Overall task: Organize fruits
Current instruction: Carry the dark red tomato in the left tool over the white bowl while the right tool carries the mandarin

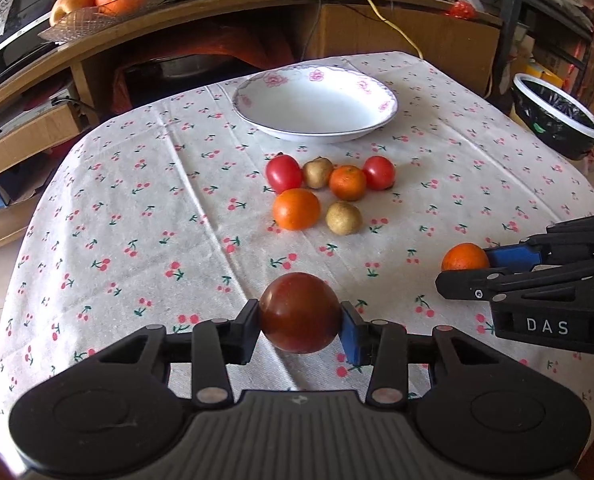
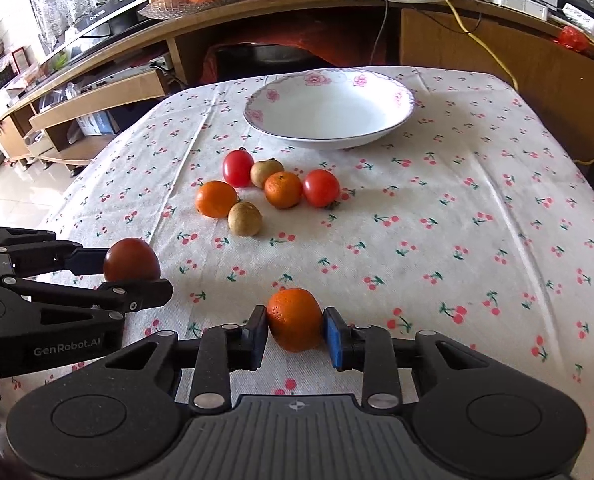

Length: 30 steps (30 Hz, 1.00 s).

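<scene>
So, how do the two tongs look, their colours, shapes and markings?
Both tongs are matte black plastic, with linkage bars joined by silver rivets and a ribbed grey body between two round black discs. The left tongs have blue pads and the white text "GenRobot.AI" on the side. The right tongs have blue pads too and the white letters "DAS". No cables or sleeves show.

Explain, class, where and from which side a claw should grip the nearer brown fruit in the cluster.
Grip the nearer brown fruit across its widest middle, coming in low from the near side. It is small and round, so any lower or higher and it would likely slip. Its near face is open cloth, while the orange crowds its far left, so keep one finger clear of that.
</scene>
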Motion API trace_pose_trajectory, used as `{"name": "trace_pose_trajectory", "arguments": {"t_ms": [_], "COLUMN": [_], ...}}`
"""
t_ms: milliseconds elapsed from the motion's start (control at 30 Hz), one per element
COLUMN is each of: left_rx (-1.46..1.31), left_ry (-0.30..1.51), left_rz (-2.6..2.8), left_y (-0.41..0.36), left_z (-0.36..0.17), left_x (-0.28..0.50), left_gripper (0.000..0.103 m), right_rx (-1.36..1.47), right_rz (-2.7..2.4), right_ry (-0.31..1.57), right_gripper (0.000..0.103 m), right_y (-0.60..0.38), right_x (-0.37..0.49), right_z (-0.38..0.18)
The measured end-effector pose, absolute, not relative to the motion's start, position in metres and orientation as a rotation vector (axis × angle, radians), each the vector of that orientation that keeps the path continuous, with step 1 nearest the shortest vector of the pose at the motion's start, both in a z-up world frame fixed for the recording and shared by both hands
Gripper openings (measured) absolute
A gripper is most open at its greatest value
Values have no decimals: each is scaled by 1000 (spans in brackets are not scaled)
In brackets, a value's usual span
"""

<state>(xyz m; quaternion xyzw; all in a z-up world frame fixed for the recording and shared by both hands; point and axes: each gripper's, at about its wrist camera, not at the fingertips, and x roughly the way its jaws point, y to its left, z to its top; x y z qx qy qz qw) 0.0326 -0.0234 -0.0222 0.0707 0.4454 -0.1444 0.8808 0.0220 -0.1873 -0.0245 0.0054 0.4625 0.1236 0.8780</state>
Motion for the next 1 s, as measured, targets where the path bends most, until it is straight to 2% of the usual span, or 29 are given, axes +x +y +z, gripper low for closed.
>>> {"name": "trace_pose_trajectory", "arguments": {"t_ms": [467, 1000], "left_rx": [123, 81], "left_ry": [903, 834], "left_rz": [-319, -317], "left_y": [-27, -39], "left_z": [-2, 19], "left_x": [33, 89], "left_gripper": [49, 49], "right_rx": [-14, 35], "right_rz": [209, 237], "right_ry": [930, 875], "right_gripper": [25, 25], "right_y": [-188, -196], "right_x": [17, 73], "right_z": [4, 10]}}
